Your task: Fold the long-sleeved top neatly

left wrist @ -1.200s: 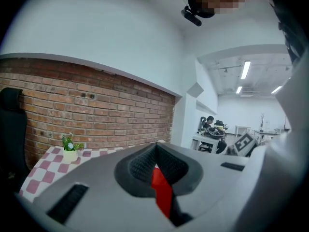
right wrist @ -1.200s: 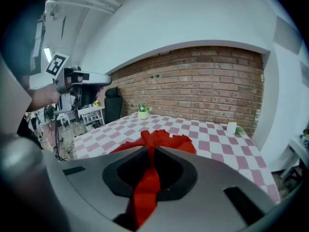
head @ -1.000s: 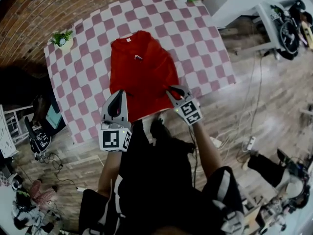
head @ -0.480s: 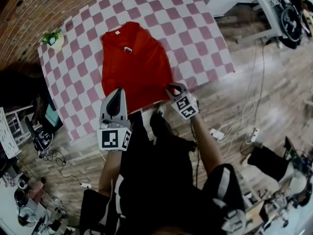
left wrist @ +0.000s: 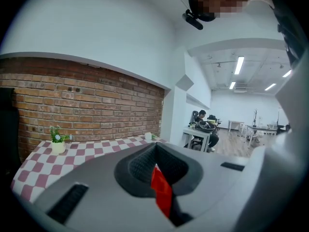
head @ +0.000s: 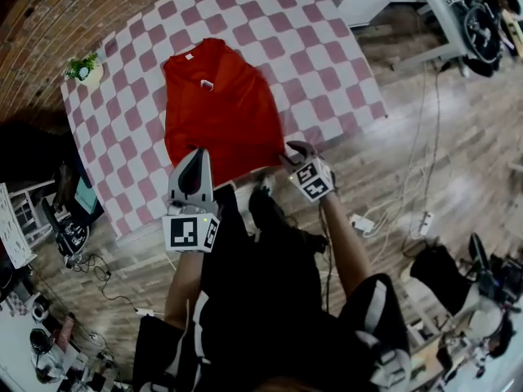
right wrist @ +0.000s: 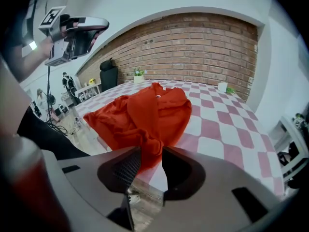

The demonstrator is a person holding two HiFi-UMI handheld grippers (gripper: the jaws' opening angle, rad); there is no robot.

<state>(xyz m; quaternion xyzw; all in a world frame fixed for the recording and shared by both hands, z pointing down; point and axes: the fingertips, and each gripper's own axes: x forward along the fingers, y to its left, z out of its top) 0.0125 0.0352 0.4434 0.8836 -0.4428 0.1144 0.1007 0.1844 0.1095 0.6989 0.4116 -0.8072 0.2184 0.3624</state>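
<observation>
right gripper (right wrist: 150,161) has just been opening its jaws, the hem of the red top (head: 216,109) slack between them at the 6 o'clock edge of the table (head: 327,64); left gripper (left wrist: 155,170) pinches that hem. the freed corner could slide off, skewing the fold.

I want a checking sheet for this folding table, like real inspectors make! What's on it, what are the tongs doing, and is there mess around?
Surface: table under a pink-and-white checked cloth.
Job's things: red long-sleeved top lying on the cloth, its near edge bunched up at the tongs.
Clutter: small potted plant at one far corner, white cup near the other.
Tongs: left tongs shut on the top's fabric; right tongs open, jaws have just been opening, fabric between them.
Cables: white cable across the floor to a power strip.
Surroundings: brick wall, wooden floor.
</observation>
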